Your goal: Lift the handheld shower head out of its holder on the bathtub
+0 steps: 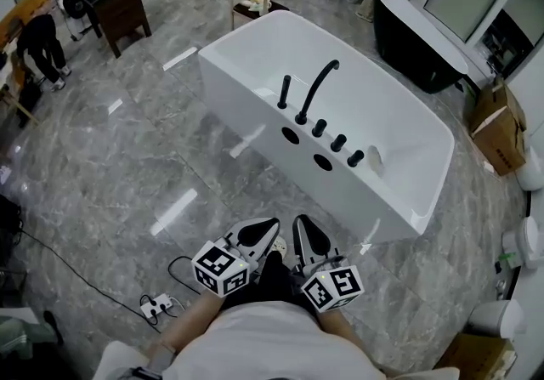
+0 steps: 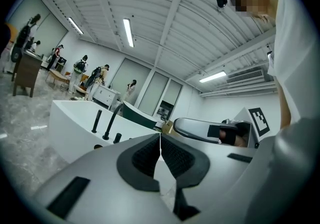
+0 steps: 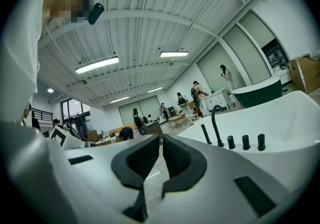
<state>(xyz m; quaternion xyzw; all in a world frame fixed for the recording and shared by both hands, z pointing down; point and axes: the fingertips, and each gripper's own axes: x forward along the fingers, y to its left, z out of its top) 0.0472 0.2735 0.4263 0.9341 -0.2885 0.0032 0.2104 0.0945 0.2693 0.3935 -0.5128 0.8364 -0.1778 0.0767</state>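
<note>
Left claw (image 1: 265, 228) clenched on nothing, right claw (image 1: 303, 229) clenched and empty too. They sit side by side at bottom centre over the grey marble floor (image 1: 127, 157). Power strip (image 1: 155, 308) at lower left. Further out, the white bathtub (image 1: 246, 106) fills mid-frame. The handheld shower head (image 1: 284, 91) stands upright in its holder on the tub's near deck, well apart from both claws and just left of the curved black spout (image 1: 316, 89). Three black knobs (image 1: 338, 143) run in a row to the spout's right. Black tub (image 1: 416, 47) at upper right.
</note>
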